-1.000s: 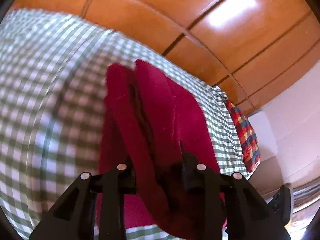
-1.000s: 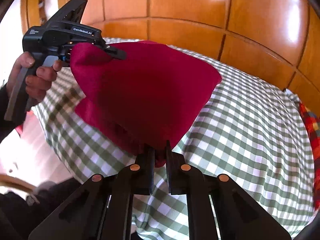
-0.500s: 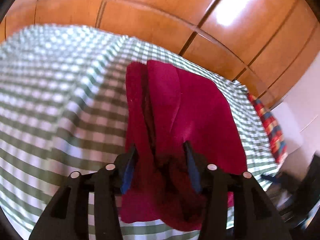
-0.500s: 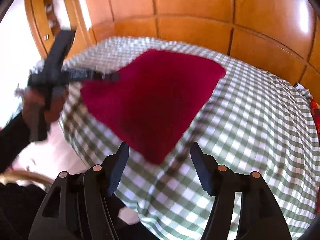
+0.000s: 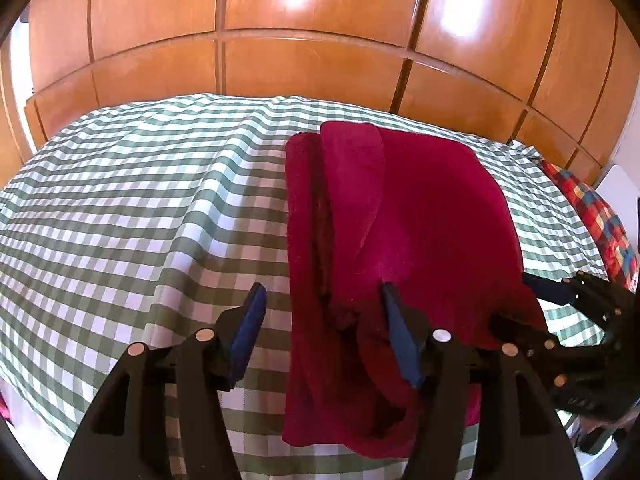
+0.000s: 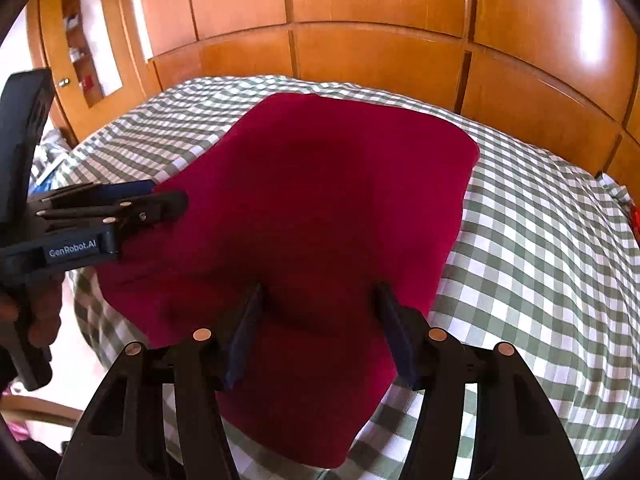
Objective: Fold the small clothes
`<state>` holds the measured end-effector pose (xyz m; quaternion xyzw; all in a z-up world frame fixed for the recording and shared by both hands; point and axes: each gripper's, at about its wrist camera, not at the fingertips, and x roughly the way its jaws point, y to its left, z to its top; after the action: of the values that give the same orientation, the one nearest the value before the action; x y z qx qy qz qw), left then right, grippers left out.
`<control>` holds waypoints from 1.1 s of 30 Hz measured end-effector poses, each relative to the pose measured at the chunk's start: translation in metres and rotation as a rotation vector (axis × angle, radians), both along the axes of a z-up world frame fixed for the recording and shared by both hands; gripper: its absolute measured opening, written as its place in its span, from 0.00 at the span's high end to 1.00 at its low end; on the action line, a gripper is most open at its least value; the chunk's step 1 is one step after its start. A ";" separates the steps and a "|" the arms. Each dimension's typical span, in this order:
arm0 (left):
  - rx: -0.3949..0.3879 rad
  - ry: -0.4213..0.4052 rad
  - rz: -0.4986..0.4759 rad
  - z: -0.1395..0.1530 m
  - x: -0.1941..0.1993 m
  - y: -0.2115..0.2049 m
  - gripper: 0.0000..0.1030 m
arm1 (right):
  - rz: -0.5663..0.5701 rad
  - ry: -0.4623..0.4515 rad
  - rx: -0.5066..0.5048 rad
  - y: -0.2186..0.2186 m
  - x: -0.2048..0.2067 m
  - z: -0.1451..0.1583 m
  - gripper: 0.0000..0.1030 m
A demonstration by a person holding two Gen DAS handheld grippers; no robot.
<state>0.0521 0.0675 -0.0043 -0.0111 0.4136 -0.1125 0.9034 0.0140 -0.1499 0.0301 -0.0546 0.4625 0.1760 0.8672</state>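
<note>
Where the green-checked bedcover (image 5: 120, 216) meets a wooden panelled wall (image 5: 312, 20), one folded crimson garment (image 5: 400, 216) lies flat near the bed's front edge. Left gripper (image 5: 322, 330): fingers spread wide, straddling the garment's near hem. Right gripper (image 6: 316, 330): fingers likewise spread apart over the cloth. Plaid fabric (image 5: 600, 216) at far right.

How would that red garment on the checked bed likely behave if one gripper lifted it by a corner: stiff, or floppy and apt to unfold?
Probably floppy: the red garment lies in soft, curved layers with rounded folds. The fold would likely open, since loose flaps overlap along its left edge. It looks fuzzy rather than slick, so it may drag on the checked bedcover when pushed.
</note>
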 end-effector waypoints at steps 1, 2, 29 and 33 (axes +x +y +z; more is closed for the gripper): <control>0.003 -0.009 -0.002 0.002 -0.002 0.000 0.43 | -0.003 0.009 0.011 -0.002 0.002 0.002 0.44; 0.006 -0.017 -0.004 0.003 -0.004 -0.001 0.43 | -0.004 0.025 0.027 -0.005 0.005 0.006 0.44; 0.004 -0.005 0.037 -0.014 -0.009 0.004 0.38 | -0.088 0.159 -0.072 0.031 0.170 -0.029 0.35; -0.062 0.000 0.031 -0.010 -0.011 0.012 0.36 | -0.095 0.115 -0.018 0.018 0.158 -0.013 0.25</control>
<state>0.0412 0.0792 -0.0142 -0.0457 0.4095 -0.1111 0.9044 0.1724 -0.1322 0.0167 -0.0302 0.5153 0.1332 0.8460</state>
